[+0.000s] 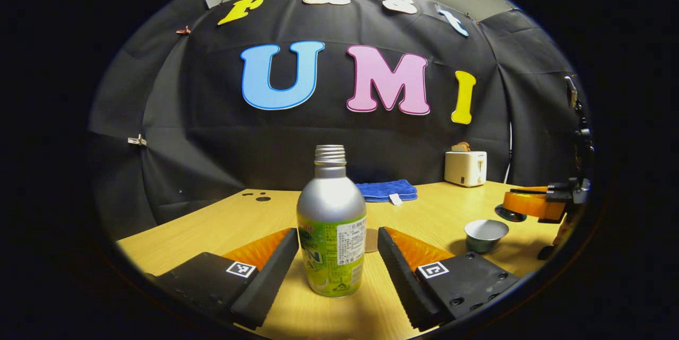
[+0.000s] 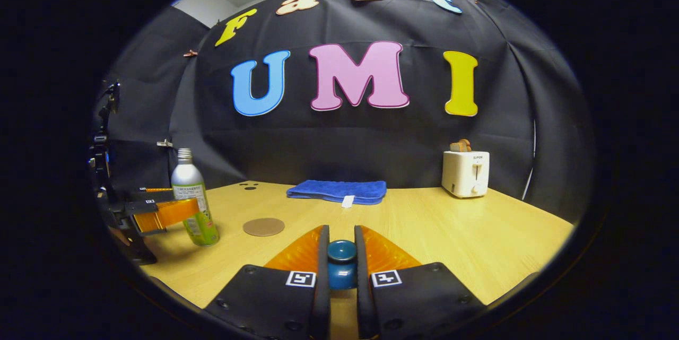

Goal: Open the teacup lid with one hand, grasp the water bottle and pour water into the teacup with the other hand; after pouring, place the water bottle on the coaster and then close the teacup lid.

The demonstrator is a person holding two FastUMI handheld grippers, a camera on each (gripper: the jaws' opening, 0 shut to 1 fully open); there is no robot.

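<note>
A capless silver water bottle (image 1: 331, 239) with a green label stands upright on the table between the fingers of my left gripper (image 1: 337, 230), which is open with a narrow gap on each side. The open teacup (image 1: 485, 234) sits to the right of it. My right gripper (image 2: 341, 234) is shut on the teacup lid's dark knob (image 2: 341, 260), held above the table. In the left gripper view the right gripper (image 1: 530, 203) holds the lid (image 1: 510, 214) beyond the cup. The round brown coaster (image 2: 263, 226) lies near the bottle (image 2: 193, 202), where the left gripper (image 2: 175, 211) shows too.
A folded blue towel (image 2: 339, 191) lies at the back of the wooden table (image 2: 477, 234). A white toaster (image 2: 467, 173) stands at the back right. Small dark holes (image 2: 248, 186) mark the far left of the tabletop.
</note>
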